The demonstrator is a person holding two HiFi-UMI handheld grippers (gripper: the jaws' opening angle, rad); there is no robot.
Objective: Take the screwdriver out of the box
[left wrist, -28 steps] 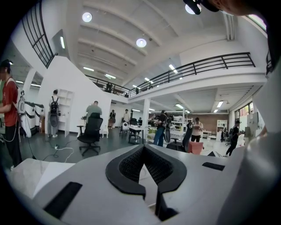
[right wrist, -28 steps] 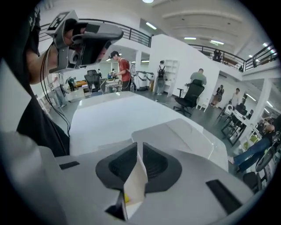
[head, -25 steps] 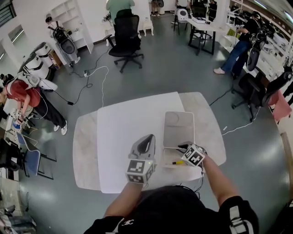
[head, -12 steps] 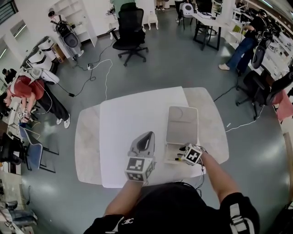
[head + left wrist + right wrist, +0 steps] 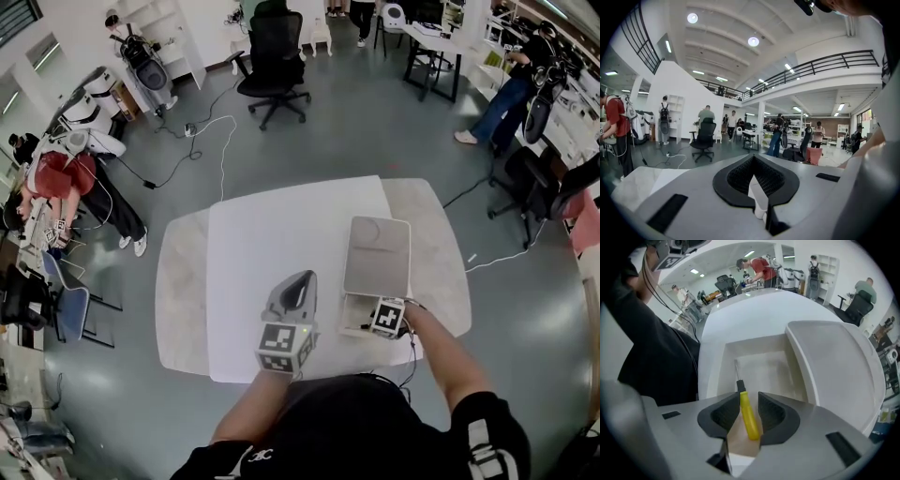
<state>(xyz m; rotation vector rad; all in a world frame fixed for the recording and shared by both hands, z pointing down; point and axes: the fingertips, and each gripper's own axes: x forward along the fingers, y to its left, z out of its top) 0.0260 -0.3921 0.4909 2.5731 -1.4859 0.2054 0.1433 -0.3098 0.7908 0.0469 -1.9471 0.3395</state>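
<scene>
Screwdriver point(image 5: 748, 420) in box point(image 5: 723, 365), right gripper point(image 5: 748, 397) jaws astride, lid point(image 5: 834, 376) alongside

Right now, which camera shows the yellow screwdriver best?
The right gripper view: the screwdriver lies in the open box, its yellow handle between the right tongs' parted jaws, shaft pointing away. In the head view the right tongs cover it. The left gripper view looks out across the room and misses it.

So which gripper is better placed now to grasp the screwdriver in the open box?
The right. The right gripper is at the box, jaws apart on either side of the yellow handle of the screwdriver. The left gripper, jaws together, is over the table beside the box, facing the room.
</scene>
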